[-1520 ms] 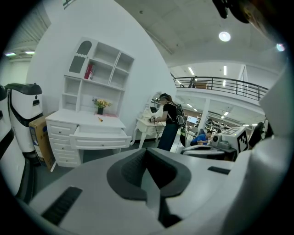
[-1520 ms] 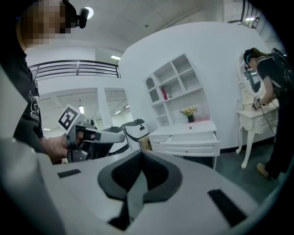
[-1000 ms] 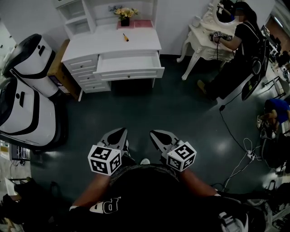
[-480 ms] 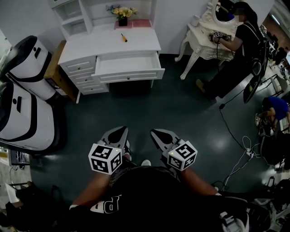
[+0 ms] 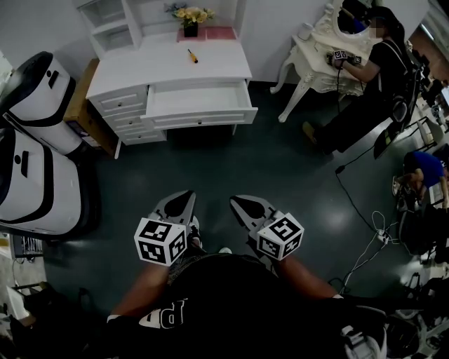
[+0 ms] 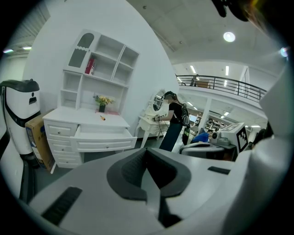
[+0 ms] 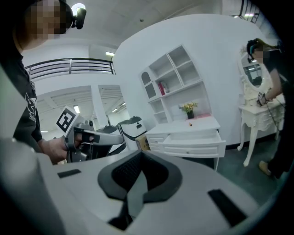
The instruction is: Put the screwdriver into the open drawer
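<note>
A small screwdriver (image 5: pixel 193 57) with a yellow handle lies on top of the white desk (image 5: pixel 140 66), far ahead of me. It shows as a tiny speck, the screwdriver (image 6: pixel 102 118), in the left gripper view. Below the top, the desk's wide drawer (image 5: pixel 200 103) stands pulled open; I see the drawer (image 7: pixel 193 138) in the right gripper view too. My left gripper (image 5: pixel 182 200) and right gripper (image 5: pixel 240 203) are held side by side over the dark floor, well short of the desk. Both are shut with nothing between the jaws.
White machines (image 5: pixel 31 133) stand left of the desk. A cardboard box (image 5: pixel 77 105) sits beside the desk's small drawers. A flower pot (image 5: pixel 191 17) stands at the desk's back. At the right a person (image 5: pixel 368 77) works at a white ornate table (image 5: pixel 319 56); cables (image 5: pixel 365 217) cross the floor.
Both grippers have moved a little forward toward the desk, still side by side and shut. The desk sits slightly nearer in the head view.
</note>
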